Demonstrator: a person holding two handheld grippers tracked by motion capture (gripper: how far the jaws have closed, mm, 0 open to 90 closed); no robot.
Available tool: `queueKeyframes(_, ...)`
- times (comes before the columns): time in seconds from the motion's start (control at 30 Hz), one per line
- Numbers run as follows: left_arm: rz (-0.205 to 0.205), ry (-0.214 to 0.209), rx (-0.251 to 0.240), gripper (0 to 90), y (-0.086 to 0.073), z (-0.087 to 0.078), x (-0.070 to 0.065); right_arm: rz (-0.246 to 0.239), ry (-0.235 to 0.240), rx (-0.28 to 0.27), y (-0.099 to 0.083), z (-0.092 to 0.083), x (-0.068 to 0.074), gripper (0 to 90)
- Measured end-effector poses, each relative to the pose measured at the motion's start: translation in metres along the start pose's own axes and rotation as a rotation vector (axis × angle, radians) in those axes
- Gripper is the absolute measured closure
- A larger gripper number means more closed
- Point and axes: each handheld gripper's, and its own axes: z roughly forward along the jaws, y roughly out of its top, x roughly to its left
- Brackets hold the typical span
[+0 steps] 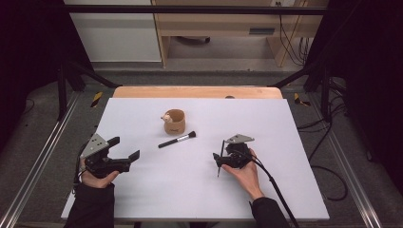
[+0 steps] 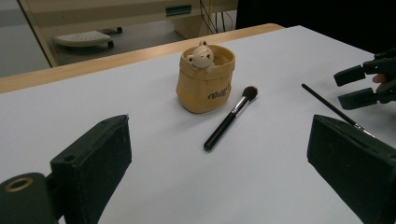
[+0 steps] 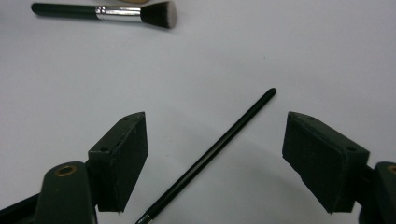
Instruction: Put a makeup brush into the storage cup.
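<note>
Right gripper view, right gripper with jaws apart, gripping nothing, thin black brush lying on the white table between them, left gripper wide open and empty, makeup brush beside bear cup.

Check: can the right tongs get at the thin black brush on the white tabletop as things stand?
Probably yes. The right tongs stand open astride the thin black brush, pads clear of it on both sides. It lies flat on the white tabletop with nothing between.
</note>
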Motion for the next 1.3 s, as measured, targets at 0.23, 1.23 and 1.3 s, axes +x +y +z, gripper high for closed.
queueKeyframes(0.23, 0.005, -0.008, 0.002, 5.7, 0.0, 0.001, -0.002, -0.015, -0.014, 0.046, -0.005, 0.009, 0.001, 29.5)
queueKeyframes(1.23, 0.028, -0.022, 0.023, 5.8, 0.0, 0.006, -0.008, -0.068, -0.015, 0.116, -0.005, 0.002, 0.0, 75.7)
queueKeyframes(1.3, 0.028, -0.022, 0.021, 5.9, 0.0, 0.006, -0.009, -0.055, -0.01, 0.124, -0.005, 0.001, 0.0, 76.6)
